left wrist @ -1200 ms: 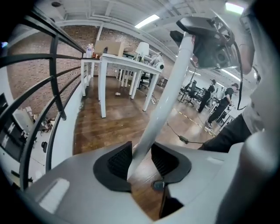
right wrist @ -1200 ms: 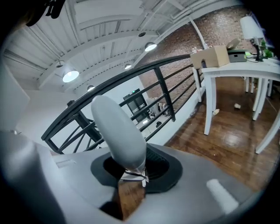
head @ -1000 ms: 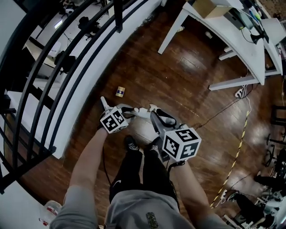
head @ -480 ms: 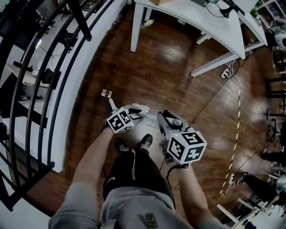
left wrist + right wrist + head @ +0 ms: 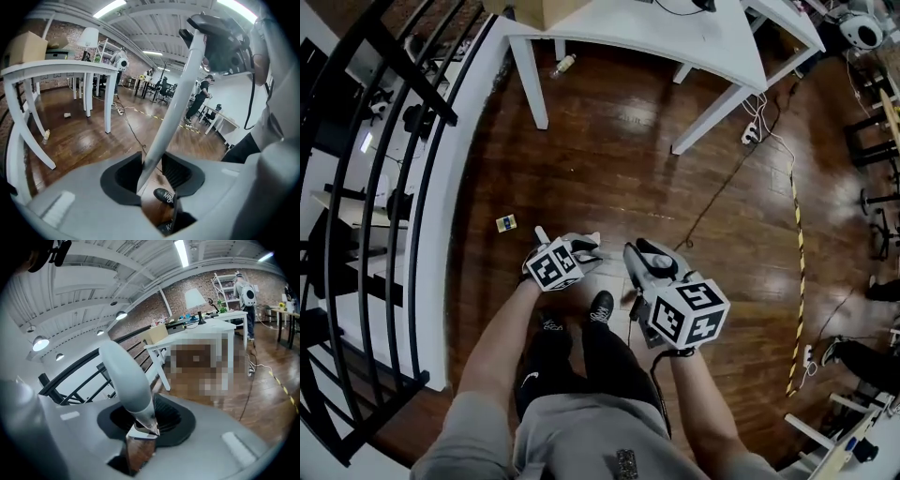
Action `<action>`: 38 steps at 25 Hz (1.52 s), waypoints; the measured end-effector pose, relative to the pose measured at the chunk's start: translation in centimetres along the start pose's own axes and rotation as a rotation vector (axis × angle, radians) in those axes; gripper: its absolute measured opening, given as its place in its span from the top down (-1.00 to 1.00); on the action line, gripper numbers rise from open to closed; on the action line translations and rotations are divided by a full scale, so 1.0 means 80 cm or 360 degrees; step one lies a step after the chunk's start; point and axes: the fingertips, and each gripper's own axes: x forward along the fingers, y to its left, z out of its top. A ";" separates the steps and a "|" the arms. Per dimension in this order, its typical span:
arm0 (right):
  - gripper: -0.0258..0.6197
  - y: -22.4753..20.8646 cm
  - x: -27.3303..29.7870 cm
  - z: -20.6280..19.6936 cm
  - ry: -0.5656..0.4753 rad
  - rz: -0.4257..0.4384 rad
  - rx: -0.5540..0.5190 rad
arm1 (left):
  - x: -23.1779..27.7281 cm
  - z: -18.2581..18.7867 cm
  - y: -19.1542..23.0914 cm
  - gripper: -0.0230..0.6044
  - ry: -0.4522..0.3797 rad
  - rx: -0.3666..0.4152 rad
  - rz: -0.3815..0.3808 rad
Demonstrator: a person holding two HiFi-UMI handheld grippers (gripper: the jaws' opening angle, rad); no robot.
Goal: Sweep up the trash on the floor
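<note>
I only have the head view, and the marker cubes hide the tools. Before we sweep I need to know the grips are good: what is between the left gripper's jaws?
Observer: A slim white pole runs up between the left gripper's jaws, which are closing with their pads against it.
Operator: And the right gripper?
Observer: The right gripper is clamped on a thicker handle with a rounded white end.
Operator: Is there any trash under the table that I can't see?
Observer: Yes, the left gripper view shows a small pale cup lying on the floor between the white table's legs.
</note>
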 end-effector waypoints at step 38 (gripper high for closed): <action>0.65 0.018 0.046 -0.048 -0.0202 -0.0578 0.0535 | -0.027 -0.072 0.043 0.47 0.0284 0.0367 -0.0537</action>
